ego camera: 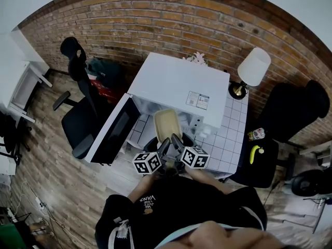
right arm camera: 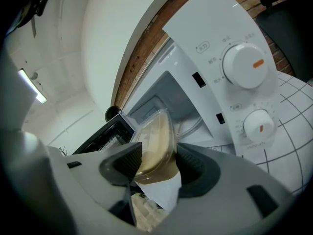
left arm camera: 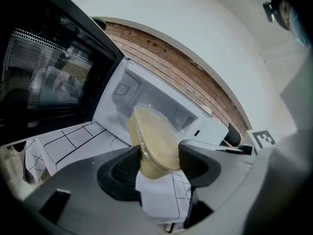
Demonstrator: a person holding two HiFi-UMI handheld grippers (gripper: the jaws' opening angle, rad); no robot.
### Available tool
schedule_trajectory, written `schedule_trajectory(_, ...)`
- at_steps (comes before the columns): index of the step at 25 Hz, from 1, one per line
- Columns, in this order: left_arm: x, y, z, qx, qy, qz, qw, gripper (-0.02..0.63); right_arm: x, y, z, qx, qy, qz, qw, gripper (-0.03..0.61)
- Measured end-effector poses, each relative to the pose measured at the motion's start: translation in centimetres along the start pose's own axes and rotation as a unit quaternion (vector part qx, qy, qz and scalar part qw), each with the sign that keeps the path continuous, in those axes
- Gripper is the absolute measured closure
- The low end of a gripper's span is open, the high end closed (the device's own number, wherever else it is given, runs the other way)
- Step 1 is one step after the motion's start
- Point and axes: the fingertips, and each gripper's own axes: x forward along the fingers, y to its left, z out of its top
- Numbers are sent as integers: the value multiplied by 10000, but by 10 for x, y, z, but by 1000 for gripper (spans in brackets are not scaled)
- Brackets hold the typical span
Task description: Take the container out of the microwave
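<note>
The left gripper (left arm camera: 155, 156) and right gripper (right arm camera: 157, 161) are each closed on the near end of the beige, clear-lidded container (ego camera: 167, 124), side by side; it sits just in front of the microwave's (ego camera: 179, 84) open cavity, above the tiled table (ego camera: 228, 141). Its near edge is hidden between the pads, and its contents are hard to make out; the door (ego camera: 111, 134) stands wide open to the left, the knobs (right arm camera: 243, 65) lie to the right, with bare tiles below.

Black white-printed top (ego camera: 179, 204); grey, black-padded left gripper (left arm camera: 159, 156).
</note>
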Motion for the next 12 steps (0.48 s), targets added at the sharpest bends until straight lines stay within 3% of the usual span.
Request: schedule_trajectory(12, -29, 4, 1, 128, 164, -263, 9994, 362, -13, 24, -17, 79, -255, -248, 9993, 364)
